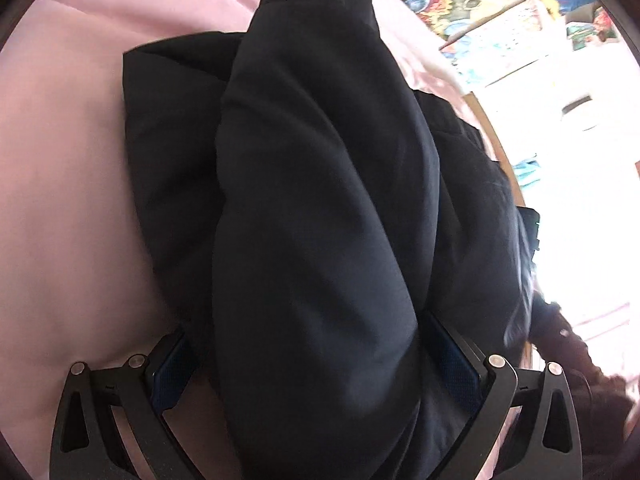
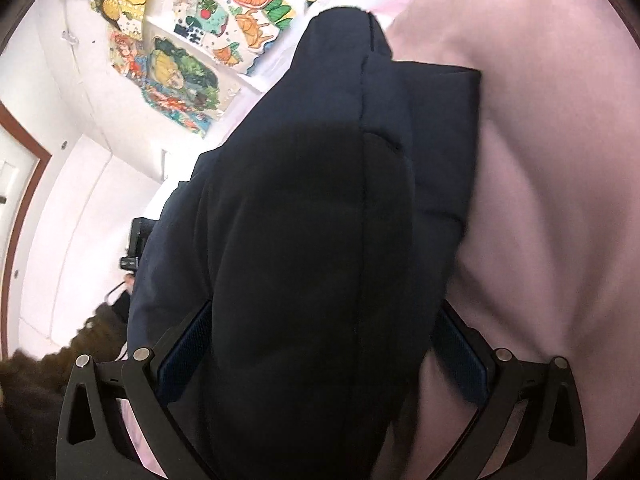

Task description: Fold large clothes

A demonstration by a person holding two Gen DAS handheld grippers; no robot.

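A large dark navy padded garment (image 1: 320, 208) lies on a pink bed sheet (image 1: 68, 184). A thick fold of it fills the middle of the left wrist view and runs between the two fingers of my left gripper (image 1: 308, 360), which stand wide apart with the bulky cloth between them. In the right wrist view the same garment (image 2: 312, 240) bulges between the fingers of my right gripper (image 2: 320, 344), which also stand wide around a thick fold. The fingertips of both grippers are hidden by the cloth.
The pink sheet (image 2: 552, 200) spreads around the garment. A wall with colourful fruit pictures (image 2: 184, 76) and a brown door frame (image 2: 24, 184) lie beyond the bed. The other gripper's black body (image 2: 138, 240) shows past the garment.
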